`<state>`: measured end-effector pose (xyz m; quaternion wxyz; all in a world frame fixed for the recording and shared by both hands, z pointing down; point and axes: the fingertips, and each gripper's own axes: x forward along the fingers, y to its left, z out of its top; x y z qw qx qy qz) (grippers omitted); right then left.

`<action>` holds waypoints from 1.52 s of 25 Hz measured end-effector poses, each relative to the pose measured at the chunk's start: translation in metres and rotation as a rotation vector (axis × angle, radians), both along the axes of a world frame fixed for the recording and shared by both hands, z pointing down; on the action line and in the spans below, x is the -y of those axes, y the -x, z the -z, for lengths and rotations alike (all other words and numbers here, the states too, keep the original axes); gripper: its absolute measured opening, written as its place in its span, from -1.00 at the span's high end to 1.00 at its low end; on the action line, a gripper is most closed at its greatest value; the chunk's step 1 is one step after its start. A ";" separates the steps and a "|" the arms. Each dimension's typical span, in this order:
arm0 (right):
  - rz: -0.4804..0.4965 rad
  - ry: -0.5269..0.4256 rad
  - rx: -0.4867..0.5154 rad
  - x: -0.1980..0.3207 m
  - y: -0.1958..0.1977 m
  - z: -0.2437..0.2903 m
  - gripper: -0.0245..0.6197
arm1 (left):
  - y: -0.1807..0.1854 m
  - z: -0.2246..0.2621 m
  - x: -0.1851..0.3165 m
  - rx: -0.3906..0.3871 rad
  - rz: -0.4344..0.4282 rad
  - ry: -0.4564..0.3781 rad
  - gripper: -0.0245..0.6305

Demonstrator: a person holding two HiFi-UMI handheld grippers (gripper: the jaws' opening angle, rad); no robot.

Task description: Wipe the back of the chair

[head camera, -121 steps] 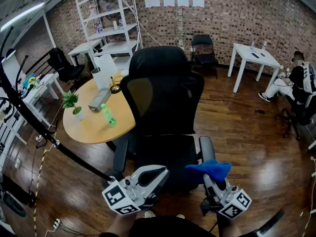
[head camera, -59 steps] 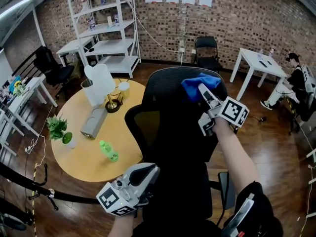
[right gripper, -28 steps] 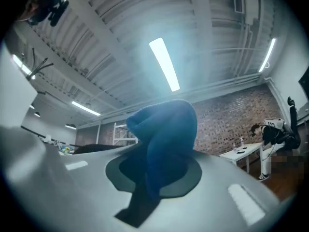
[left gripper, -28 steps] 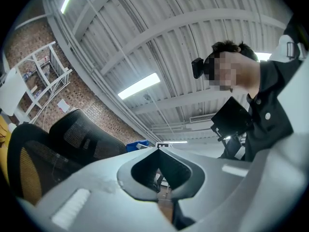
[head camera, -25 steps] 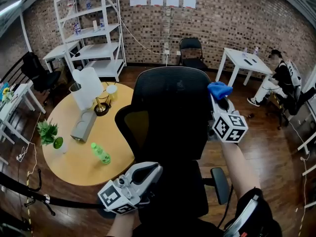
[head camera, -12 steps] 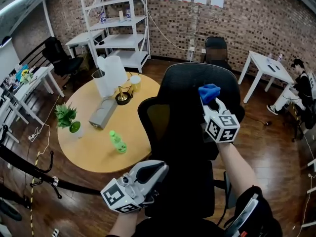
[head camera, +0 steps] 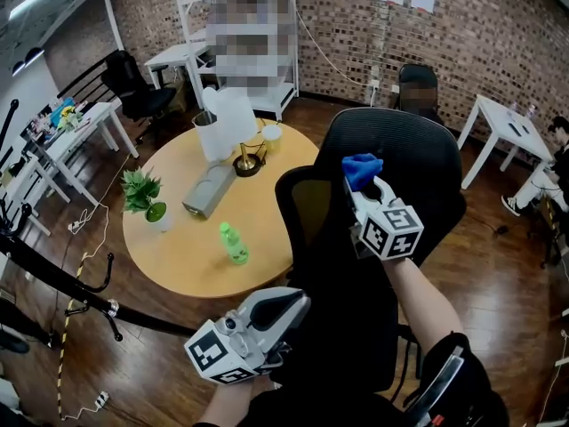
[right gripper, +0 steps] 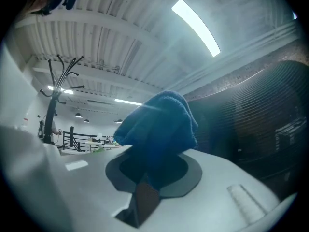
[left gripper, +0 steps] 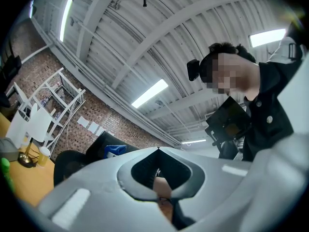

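The black mesh office chair [head camera: 427, 163] stands right in front of me, its back facing me. My right gripper [head camera: 363, 178] is shut on a folded blue cloth [head camera: 359, 167] and holds it against the upper left part of the chair back. In the right gripper view the cloth [right gripper: 158, 125] bulges out of the jaws, with the ribbed chair back [right gripper: 256, 124] close on the right. My left gripper [head camera: 293, 302] hangs low beside the chair's seat, shut and holding nothing. The left gripper view points upward, and the cloth [left gripper: 115, 150] shows small in it against the chair [left gripper: 72, 162].
A round wooden table [head camera: 178, 256] stands left of the chair with a green bottle [head camera: 234, 243], a potted plant [head camera: 145, 194], a grey box [head camera: 208, 190] and a white jug [head camera: 229, 123]. A black rail [head camera: 62, 278] crosses the lower left. A white table [head camera: 508, 128] is at the right.
The right gripper rose with the cloth from seat height to the top of the chair back, then swept from its right edge leftward across it. The left gripper stayed low.
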<state>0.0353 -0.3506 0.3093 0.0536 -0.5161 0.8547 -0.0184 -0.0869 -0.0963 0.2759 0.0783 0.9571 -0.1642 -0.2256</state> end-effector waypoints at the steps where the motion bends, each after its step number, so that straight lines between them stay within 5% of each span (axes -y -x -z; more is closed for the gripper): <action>1: 0.013 0.002 0.001 0.000 0.007 -0.002 0.74 | 0.002 -0.001 -0.001 0.001 0.005 0.002 0.93; 8: 0.151 0.071 -0.020 -0.008 0.065 -0.032 0.74 | 0.012 -0.002 -0.008 0.010 0.055 0.013 0.93; 12: 0.352 0.170 -0.052 -0.015 0.125 -0.061 0.74 | 0.019 -0.004 -0.013 0.028 0.095 0.021 0.93; 15: 0.484 0.218 0.047 -0.018 0.156 -0.064 0.74 | 0.026 -0.005 -0.016 0.044 0.130 0.027 0.93; 20: 0.318 0.287 0.224 0.029 0.112 -0.074 0.74 | 0.030 -0.007 -0.018 0.067 0.173 0.037 0.93; 25: 0.247 0.262 0.136 0.036 0.068 -0.088 0.74 | 0.012 -0.009 -0.021 0.096 0.129 0.040 0.93; 38: 0.037 0.256 0.238 0.019 -0.072 -0.105 0.74 | -0.058 -0.019 -0.016 0.121 -0.048 0.037 0.93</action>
